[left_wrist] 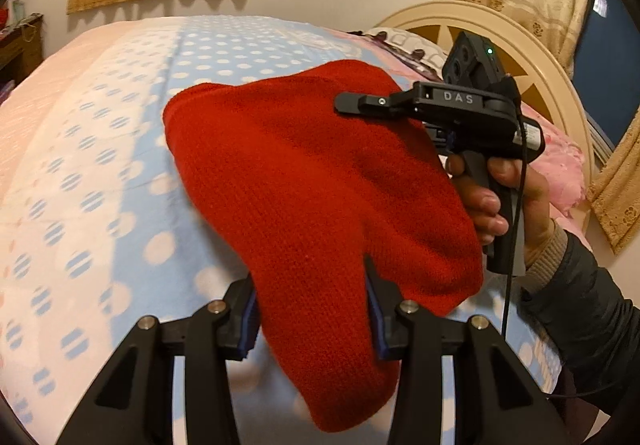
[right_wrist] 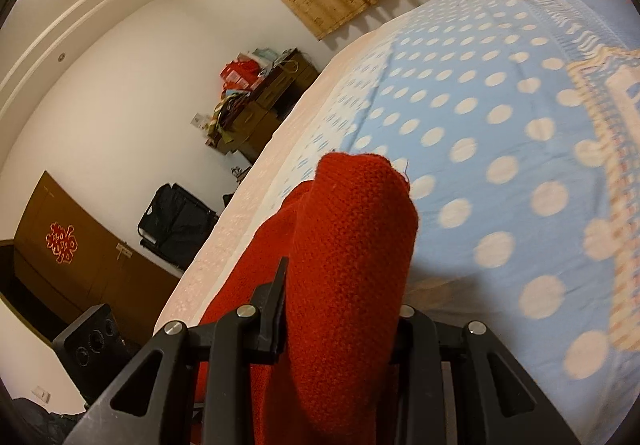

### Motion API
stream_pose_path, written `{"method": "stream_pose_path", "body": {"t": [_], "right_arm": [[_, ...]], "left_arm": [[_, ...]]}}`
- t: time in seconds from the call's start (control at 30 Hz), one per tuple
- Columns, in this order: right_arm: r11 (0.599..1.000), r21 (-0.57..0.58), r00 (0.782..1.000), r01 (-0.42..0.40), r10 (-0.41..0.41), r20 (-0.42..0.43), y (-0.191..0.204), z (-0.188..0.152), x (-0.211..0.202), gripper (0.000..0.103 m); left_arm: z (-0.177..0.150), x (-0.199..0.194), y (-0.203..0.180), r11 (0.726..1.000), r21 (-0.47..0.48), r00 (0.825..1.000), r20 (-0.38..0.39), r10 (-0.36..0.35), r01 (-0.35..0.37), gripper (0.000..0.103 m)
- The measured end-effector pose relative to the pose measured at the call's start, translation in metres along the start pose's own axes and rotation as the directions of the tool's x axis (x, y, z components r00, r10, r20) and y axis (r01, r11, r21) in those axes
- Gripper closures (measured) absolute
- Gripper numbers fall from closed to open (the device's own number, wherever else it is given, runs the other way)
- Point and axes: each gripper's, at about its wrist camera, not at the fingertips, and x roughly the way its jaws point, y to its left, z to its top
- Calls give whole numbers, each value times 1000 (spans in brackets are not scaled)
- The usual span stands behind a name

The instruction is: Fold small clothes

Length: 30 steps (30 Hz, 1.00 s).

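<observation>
A red knitted garment [left_wrist: 312, 181] hangs stretched above the bed between my two grippers. My left gripper [left_wrist: 312, 309] is shut on its near edge, the cloth bunched between the blue pads. My right gripper [right_wrist: 340, 309] is shut on another edge of the red knit [right_wrist: 352, 245], which fills the gap between its fingers. The right gripper also shows in the left wrist view [left_wrist: 348, 103], held in a hand at the garment's far right side. The rest of the garment is hidden behind its own folds.
The bed carries a light blue cover with white dots [left_wrist: 120, 185] and a pink border. A cream headboard [left_wrist: 532, 45] and pink pillow [left_wrist: 564, 161] lie to the right. Brown cabinets [right_wrist: 272, 93] and a black bag [right_wrist: 180, 225] stand beyond the bed's edge.
</observation>
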Motion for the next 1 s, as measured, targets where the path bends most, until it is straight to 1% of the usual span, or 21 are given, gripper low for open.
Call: {"method": "stream_pose_path", "body": {"t": [0.17,0.37,0.5,0.73,1.0], "right_arm": [[999,-30,999,-21,20,-32,29,-8,23,71],[998,-42,997,-48,45,-61,58,-19,47,71],[996,-60,995,-63,58,-81,78,-25,64,71],[991,-95,989,-95,83,-125,116,-34,96,71],[984,-124,980,-130,109,-166,150,-41,125,71]], "left_arm": [[-16,-16,7,999,-28,1000,4,28,-28,59],[-32,-37,23,996,-74,998,37,57,-54,59],[-50,-54,30,993,-99,996,52,75,-70,59],[-65,-77,47,984,-148,991,81,108,-95,59],[-76,-93,57,973,-197,984,110,142,-118,59]]}}
